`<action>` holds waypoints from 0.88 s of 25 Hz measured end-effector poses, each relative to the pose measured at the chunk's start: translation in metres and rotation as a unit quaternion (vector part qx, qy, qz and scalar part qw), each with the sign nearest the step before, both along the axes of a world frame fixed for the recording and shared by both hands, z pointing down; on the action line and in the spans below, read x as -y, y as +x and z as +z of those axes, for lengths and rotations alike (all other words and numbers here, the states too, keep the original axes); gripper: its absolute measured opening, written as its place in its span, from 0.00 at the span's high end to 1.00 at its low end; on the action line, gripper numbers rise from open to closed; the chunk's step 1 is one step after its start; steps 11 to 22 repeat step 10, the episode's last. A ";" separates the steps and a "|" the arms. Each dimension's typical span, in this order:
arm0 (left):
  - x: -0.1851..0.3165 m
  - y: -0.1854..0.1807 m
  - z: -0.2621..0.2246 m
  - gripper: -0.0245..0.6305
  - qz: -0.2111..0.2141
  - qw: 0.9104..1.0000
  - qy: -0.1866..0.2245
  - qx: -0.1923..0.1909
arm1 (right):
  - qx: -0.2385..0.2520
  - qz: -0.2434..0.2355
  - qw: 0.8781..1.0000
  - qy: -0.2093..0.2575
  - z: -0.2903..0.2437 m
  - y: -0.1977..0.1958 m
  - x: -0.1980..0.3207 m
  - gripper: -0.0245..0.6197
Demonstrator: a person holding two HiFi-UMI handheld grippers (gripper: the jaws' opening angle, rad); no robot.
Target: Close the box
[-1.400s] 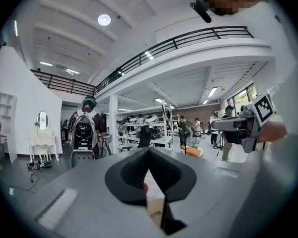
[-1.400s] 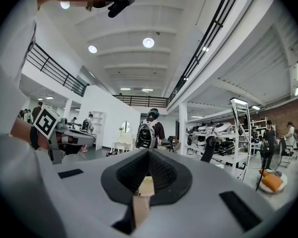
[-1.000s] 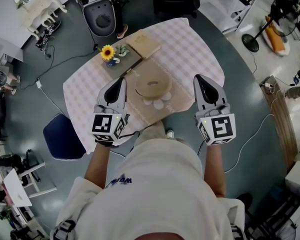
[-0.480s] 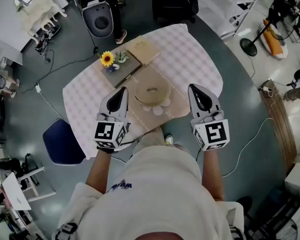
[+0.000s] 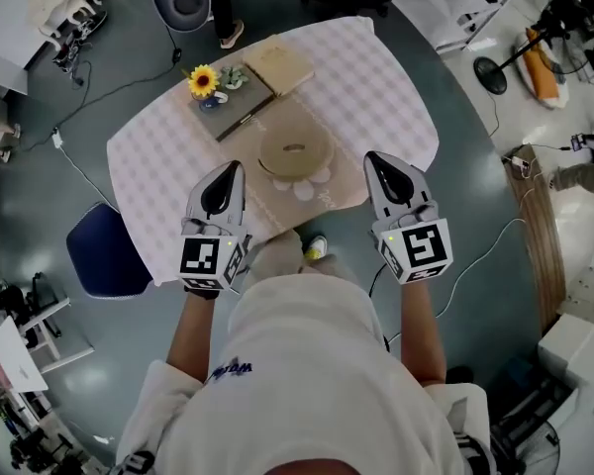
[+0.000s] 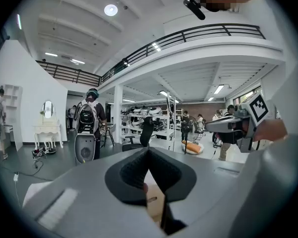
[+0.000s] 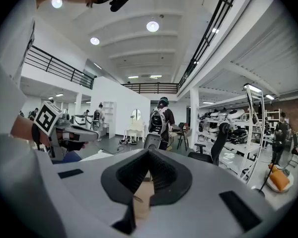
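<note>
— Grippers?
— Left gripper [image 5: 226,174] and right gripper [image 5: 378,164]: jaws closed on both, held above the table's near edge.
— Box?
— Round tan box [image 5: 295,152] on the checked table [image 5: 376,77], between the tips. Sunflower [image 5: 202,80] farther back.

Checked-cloth table [image 5: 381,82] bearing a beige mat [image 5: 334,181] under a round tan container [image 5: 295,153], sunflower [image 5: 202,80], grey board [image 5: 233,109], flat tan box [image 5: 277,65].

Table [image 5: 376,77] at centre, floor all round. Round item [image 5: 295,152] on mat [image 5: 274,204], near middle of table. Behind it tray [image 5: 240,109], with sunflower [image 5: 203,80] at tray's far left end. Square box [image 5: 281,65] just right of tray. Chair [image 5: 104,260] left of table's near corner. Left claw [image 5: 232,169] and right claw [image 5: 374,161] over near edge, round item between them.
</note>
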State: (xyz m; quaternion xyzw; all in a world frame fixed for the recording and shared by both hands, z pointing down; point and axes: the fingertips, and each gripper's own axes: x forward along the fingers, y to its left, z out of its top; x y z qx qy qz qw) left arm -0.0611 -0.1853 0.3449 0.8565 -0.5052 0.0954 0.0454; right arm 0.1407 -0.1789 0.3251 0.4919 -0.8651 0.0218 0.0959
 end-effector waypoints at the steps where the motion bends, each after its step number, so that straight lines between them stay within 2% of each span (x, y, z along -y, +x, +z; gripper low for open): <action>1: -0.003 -0.005 0.002 0.96 -0.005 1.000 -0.004 -0.001 | -0.005 -0.009 1.000 -0.006 0.002 -0.005 0.004 0.96; 6: -0.019 -0.044 0.029 0.96 -0.041 0.999 -0.035 0.002 | -0.043 -0.059 0.996 -0.043 0.016 -0.036 0.021 0.96; 10: -0.019 -0.087 0.047 0.96 -0.070 0.996 -0.046 0.007 | -0.100 -0.105 0.988 -0.053 0.031 -0.076 0.037 0.96; 22: -0.019 -0.087 0.047 0.96 -0.070 0.996 -0.046 0.007 | -0.100 -0.105 0.988 -0.053 0.031 -0.076 0.037 0.96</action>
